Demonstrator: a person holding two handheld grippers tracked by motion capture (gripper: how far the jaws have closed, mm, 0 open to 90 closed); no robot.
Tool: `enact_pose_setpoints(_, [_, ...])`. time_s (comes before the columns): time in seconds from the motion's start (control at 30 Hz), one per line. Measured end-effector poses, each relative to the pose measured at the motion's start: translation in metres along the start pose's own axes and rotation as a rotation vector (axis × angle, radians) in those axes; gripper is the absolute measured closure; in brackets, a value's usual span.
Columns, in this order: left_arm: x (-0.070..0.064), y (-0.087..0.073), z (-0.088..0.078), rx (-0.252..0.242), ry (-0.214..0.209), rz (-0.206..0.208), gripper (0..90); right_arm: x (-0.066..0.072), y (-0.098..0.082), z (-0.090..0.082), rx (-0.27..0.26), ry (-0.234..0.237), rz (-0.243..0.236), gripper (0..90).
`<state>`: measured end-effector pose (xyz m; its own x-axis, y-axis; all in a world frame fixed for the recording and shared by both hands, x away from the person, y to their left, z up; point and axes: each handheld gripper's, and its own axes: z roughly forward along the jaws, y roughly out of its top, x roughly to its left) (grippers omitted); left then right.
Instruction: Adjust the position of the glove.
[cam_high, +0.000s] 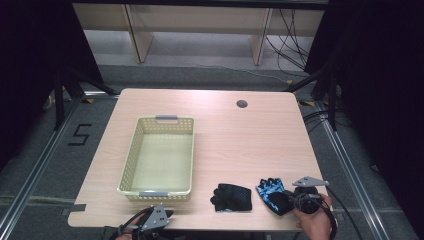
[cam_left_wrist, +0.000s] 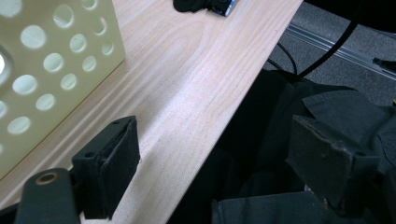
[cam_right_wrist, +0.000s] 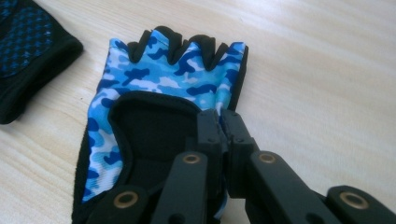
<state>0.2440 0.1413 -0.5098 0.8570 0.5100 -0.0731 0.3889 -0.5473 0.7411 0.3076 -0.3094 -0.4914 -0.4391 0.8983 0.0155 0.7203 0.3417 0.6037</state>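
Clamped tight in my right gripper (cam_right_wrist: 223, 122) is the wrist edge of the blue camouflage glove (cam_right_wrist: 163, 84); the two black jaws stand pressed together with a fold of its fabric between them. That glove lies flat on the table (cam_high: 240, 145), fingers pointing away from me, near the front right corner and just in from the front edge. In the high view my right hand (cam_high: 314, 220) wraps the gripper body at that corner, the cable trailing off the edge.

Just beside the camouflage glove, toward the middle of the front edge and apart from it, lies the black glove (cam_high: 231, 197) with a dotted blue palm.

My left gripper (cam_high: 152, 219) hangs at the front edge, left of centre, jaws spread wide with nothing between them; one jaw sits over the wood, the other past the edge over dark cloth. Close to it stands the cream perforated basket (cam_high: 131, 155), its near wall just behind the gripper, grey handles on both short ends.
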Motion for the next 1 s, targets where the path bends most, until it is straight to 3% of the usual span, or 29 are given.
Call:
enact_pose_setpoints(0.03, [-0.001,0.000,0.001,0.006,0.006,-0.018,16.3,-0.001,0.001,0.000,-0.008,0.004,-0.033,88.6])
enact_pose_setpoints(0.07, [0.000,0.000,0.001,0.016,0.001,-0.011,16.3,0.001,0.003,-0.002,-0.014,0.008,-0.041,88.7])
enact_pose_setpoints(0.1, [0.000,0.000,0.000,0.012,-0.003,-0.014,16.3,0.000,0.005,-0.003,-0.032,0.012,-0.095,88.8])
enact_pose_setpoints(0.23, [-0.001,0.000,0.002,-0.013,-0.003,-0.046,16.3,0.007,0.019,-0.019,-0.089,0.046,-0.212,88.9])
enact_pose_setpoints(0.27, [-0.001,0.000,0.002,-0.013,-0.003,-0.046,16.4,0.007,0.019,-0.019,-0.089,0.046,-0.212,88.9])
enact_pose_setpoints(0.3, [0.000,0.001,0.002,-0.009,0.002,-0.017,16.5,0.011,0.027,-0.028,-0.125,0.044,-0.273,88.9])
enact_pose_setpoints(0.33, [-0.002,0.001,0.003,-0.013,0.000,-0.038,16.5,0.012,0.030,-0.031,-0.138,0.051,-0.297,88.9])
enact_pose_setpoints(0.37, [-0.001,0.002,0.002,0.005,0.001,-0.020,16.5,0.015,0.034,-0.035,-0.152,0.064,-0.300,88.9])
enact_pose_setpoints(0.4, [-0.002,0.002,0.004,-0.008,-0.004,-0.029,16.5,0.017,0.038,-0.039,-0.171,0.073,-0.324,88.9])
enact_pose_setpoints(0.43, [-0.001,0.002,0.003,0.000,0.000,-0.004,16.6,0.021,0.043,-0.045,-0.190,0.092,-0.316,89.0])
enact_pose_setpoints(0.47, [-0.004,0.001,0.005,-0.018,-0.007,-0.054,16.6,0.022,0.046,-0.048,-0.199,0.095,-0.341,89.0])
enact_pose_setpoints(0.57, [0.000,0.004,0.003,0.001,0.020,-0.018,16.8,0.030,0.058,-0.057,-0.244,0.131,-0.383,89.0])
enact_pose_setpoints(0.6, [-0.001,0.004,0.004,-0.011,0.013,-0.036,17.0,0.033,0.062,-0.058,-0.254,0.160,-0.398,89.0])
enact_pose_setpoints(0.63, [-0.003,0.005,0.004,-0.021,0.017,-0.043,17.3,0.035,0.064,-0.057,-0.262,0.177,-0.414,89.0])
enact_pose_setpoints(0.67, [-0.003,0.007,0.003,-0.018,0.031,-0.019,17.4,0.038,0.066,-0.055,-0.263,0.201,-0.417,89.0])
enact_pose_setpoints(0.77, [-0.007,0.012,0.005,-0.028,0.022,-0.004,19.1,0.046,0.072,-0.044,-0.260,0.268,-0.455,89.0])
enact_pose_setpoints(0.9, [-0.013,0.024,0.012,-0.058,0.012,0.003,22.9,0.053,0.078,-0.031,-0.236,0.301,-0.475,89.1])
enact_pose_setpoints(0.97, [-0.014,0.032,0.014,-0.058,0.011,0.039,26.0,0.056,0.080,-0.025,-0.233,0.327,-0.490,89.0])
enact_pose_setpoints(1.0, [-0.016,0.036,0.017,-0.070,0.015,0.029,27.2,0.057,0.081,-0.022,-0.232,0.342,-0.506,89.0])
